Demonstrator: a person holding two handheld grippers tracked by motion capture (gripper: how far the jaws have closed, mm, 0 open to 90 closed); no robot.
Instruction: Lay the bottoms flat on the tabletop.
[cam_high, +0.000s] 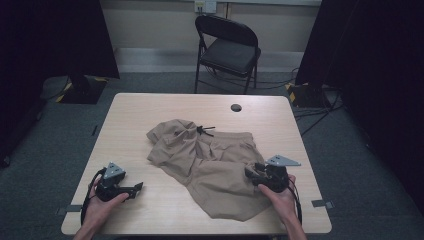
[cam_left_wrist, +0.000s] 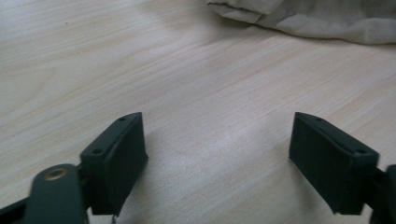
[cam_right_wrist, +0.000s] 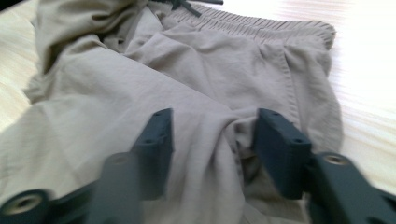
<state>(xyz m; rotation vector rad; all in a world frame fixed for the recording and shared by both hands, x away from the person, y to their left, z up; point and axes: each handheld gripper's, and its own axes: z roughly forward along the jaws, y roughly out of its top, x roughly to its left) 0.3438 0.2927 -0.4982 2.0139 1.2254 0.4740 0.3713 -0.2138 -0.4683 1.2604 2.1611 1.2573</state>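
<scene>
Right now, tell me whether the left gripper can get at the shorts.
Probably yes: the left gripper stands open over bare table, apart from the shorts, with nothing lying between them.

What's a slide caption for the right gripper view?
Right gripper, jaws apart, over a raised fold of crumpled tan shorts lying on the light wooden table.

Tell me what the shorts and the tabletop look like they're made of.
Shorts: thin woven cloth, tan and matte, probably cotton or a blend; it creases softly and has a gathered elastic waistband with a dark drawstring. Table: pale wood-grain top, smooth with a slight sheen, likely laminate rather than solid wood.
</scene>
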